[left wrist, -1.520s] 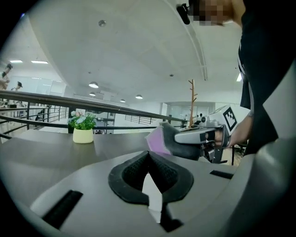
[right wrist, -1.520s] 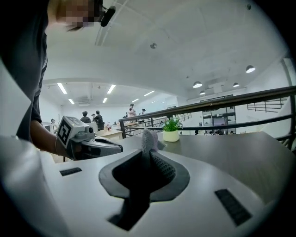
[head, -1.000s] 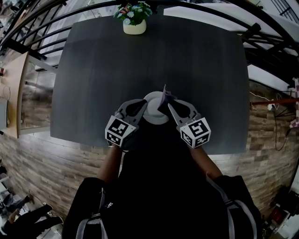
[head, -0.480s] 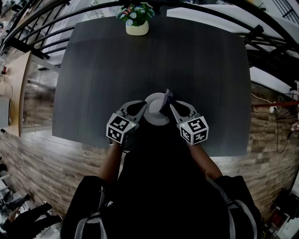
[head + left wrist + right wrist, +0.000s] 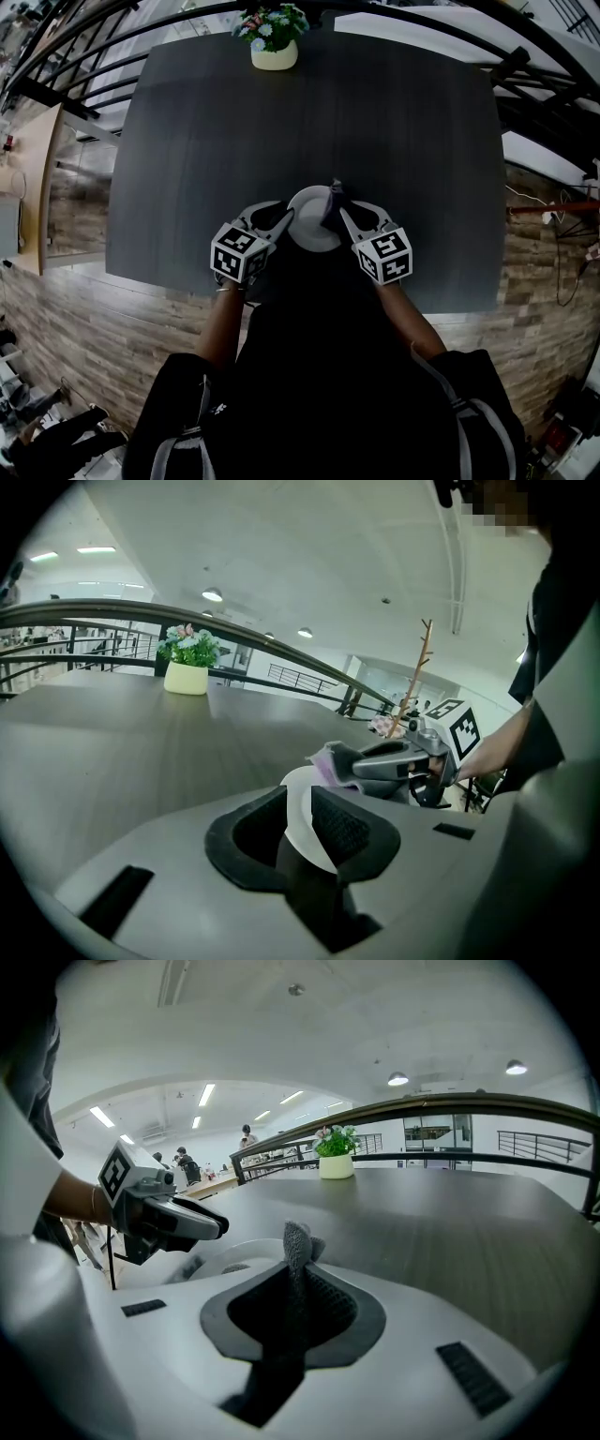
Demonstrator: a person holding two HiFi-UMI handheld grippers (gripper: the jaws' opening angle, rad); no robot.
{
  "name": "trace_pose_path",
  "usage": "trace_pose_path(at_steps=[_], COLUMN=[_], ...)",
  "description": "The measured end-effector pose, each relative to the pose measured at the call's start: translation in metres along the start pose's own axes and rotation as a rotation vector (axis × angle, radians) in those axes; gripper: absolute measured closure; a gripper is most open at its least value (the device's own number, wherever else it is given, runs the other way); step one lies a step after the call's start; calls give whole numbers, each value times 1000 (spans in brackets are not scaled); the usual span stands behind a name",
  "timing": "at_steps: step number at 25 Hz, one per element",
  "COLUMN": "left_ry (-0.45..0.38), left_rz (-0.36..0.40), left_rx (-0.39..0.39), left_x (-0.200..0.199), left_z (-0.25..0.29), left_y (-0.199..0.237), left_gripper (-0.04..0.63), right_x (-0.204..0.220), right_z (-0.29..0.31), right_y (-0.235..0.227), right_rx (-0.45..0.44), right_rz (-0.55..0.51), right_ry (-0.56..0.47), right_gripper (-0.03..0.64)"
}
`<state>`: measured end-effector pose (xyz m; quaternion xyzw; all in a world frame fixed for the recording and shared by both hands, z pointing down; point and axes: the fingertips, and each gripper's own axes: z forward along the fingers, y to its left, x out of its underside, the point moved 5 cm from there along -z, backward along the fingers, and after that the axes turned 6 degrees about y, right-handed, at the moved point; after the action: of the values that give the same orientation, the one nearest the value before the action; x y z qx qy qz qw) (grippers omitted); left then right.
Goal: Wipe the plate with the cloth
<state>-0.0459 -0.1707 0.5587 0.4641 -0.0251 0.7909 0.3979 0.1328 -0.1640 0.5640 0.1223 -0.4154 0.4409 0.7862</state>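
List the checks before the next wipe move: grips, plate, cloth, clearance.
1. Cloth held: ok. The right gripper is shut on it, and a tuft sticks out past the tips.
2. Plate held: not ok. The left gripper has just been opening; the rim stands between its jaws, unclamped.
3. Plate flat on table: cannot tell.
4. Cloth touching plate: cannot tell. It sits at the plate's far right edge in the head view.
5. Clearance: ok. The pot stands at the table's far edge.
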Motion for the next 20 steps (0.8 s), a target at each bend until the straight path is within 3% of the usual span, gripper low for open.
trace_pose_path(at_steps=[7,12,20], left_ry=[102,190,173], left_rz=[-137,-164,-280], left_rx=[27,64,174], left_x=[16,17,10], left_z=[2,6,15], left_y=[10,8,-1], left_gripper=[501,477,465], right_x=[1,1,3], right_z=[5,8,11], right_y=[0,-3,-5], right_rx=[-4,7,-6], right_rz=[-6,-4,30], right_ry=[45,89,123], right_gripper=[575,575,575])
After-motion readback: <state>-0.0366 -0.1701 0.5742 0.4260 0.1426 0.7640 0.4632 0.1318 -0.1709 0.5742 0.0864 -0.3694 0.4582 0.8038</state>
